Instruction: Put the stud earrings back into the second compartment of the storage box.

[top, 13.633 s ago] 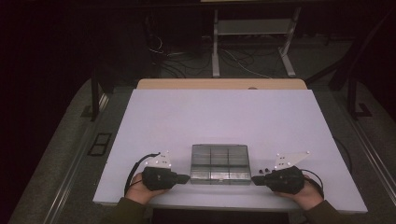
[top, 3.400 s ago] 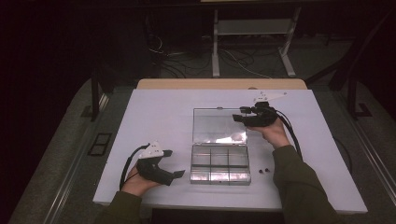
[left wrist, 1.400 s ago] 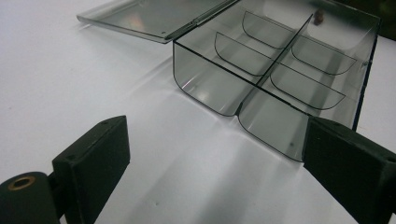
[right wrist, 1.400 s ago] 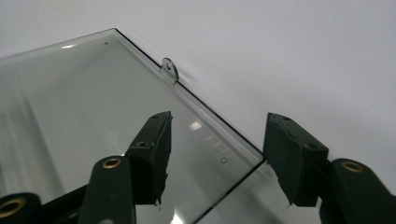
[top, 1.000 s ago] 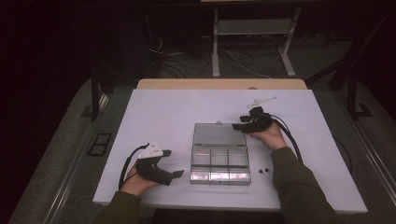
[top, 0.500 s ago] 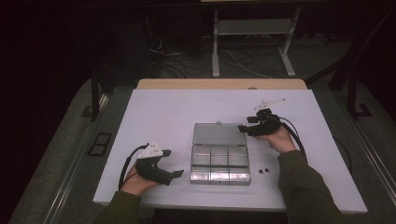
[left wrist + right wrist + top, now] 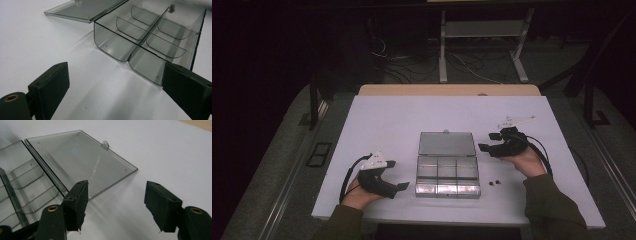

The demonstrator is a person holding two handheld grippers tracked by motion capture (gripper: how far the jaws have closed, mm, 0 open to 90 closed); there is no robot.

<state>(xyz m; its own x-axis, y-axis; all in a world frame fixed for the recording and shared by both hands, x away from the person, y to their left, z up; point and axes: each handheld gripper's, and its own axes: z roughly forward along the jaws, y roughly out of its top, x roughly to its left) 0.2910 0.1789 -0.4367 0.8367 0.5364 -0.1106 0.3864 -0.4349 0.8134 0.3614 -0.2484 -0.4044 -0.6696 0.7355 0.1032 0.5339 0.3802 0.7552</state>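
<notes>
Right gripper: held at about three o'clock from the box, just beside the lid's right edge. Its jaws stand apart and have just been opening, with only bare table between them.
Right gripper's own view: the two black jaws frame white table; the lid's near corner lies just past the left jaw, at about eleven o'clock.
Left gripper: low at about nine o'clock from the box, close to its left end. Jaws wide apart, holding nothing.
Left gripper's own view: the box's rounded end wall sits between the jaws and a little beyond them, not touched.
Clear box: a smoky see-through tray with six compartments in two rows of three, on the table's near half, centred between the two hands.
Lid: swung fully open, lying flat on the table at twelve o'clock from the tray, joined along the hinge; a small latch tab sticks out of its far edge.
Small dark pieces: two, side by side on the table, at about four o'clock from the tray, near the right forearm.
Table: white top.
</notes>
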